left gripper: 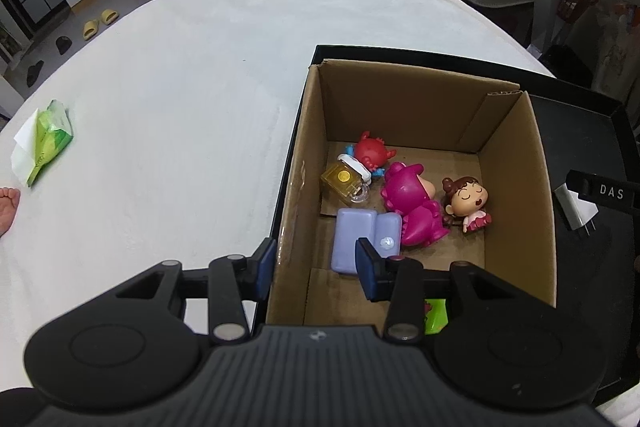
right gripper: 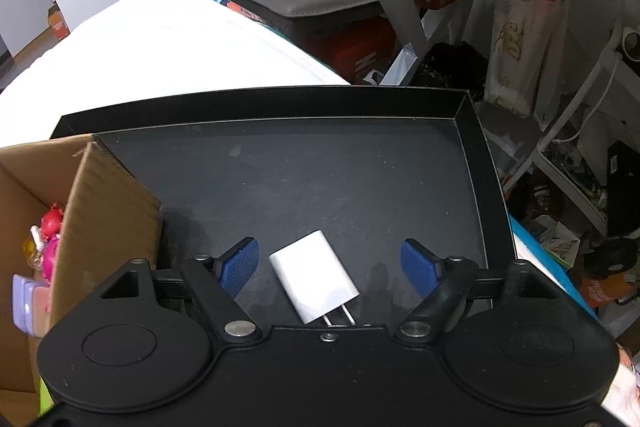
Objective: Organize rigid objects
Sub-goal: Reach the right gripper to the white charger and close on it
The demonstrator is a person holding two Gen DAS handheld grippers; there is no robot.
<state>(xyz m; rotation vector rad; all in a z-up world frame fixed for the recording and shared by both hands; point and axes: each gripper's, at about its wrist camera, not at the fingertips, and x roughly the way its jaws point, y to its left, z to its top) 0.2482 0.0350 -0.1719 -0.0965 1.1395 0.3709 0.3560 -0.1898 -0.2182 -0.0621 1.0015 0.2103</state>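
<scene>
**Closing in on the charger in the black tray**

Starting at the far left, a green packet (left gripper: 46, 139) lies alone on the white cloth (left gripper: 192, 75), well apart from everything else. Next comes the cardboard box (left gripper: 516, 195), which stands in the left part of the black tray (right gripper: 476, 131). My left gripper (left gripper: 316, 267) hovers over the box's near-left corner, jaws spread and holding nothing; one finger sits outside the wall, the other inside. On the box floor lie a clear yellow mug toy (left gripper: 346, 183), a red figure (left gripper: 372, 153), a lilac sofa toy (left gripper: 366, 237), a magenta dinosaur figure (left gripper: 412, 207) and a small doll figure (left gripper: 470, 203), all close together.

To the right of the box, on the bare tray floor, the white charger (right gripper: 314, 277) lies flat with its prongs toward me. My right gripper (right gripper: 330, 267) is released, its blue pads (right gripper: 240, 265) on either side of the charger without touching it.

I judge the step in hand to be picking up the charger. The next move calls for lowering a little, squeezing across its flat sides so it does not twist, then carrying it left over the box wall.
</scene>
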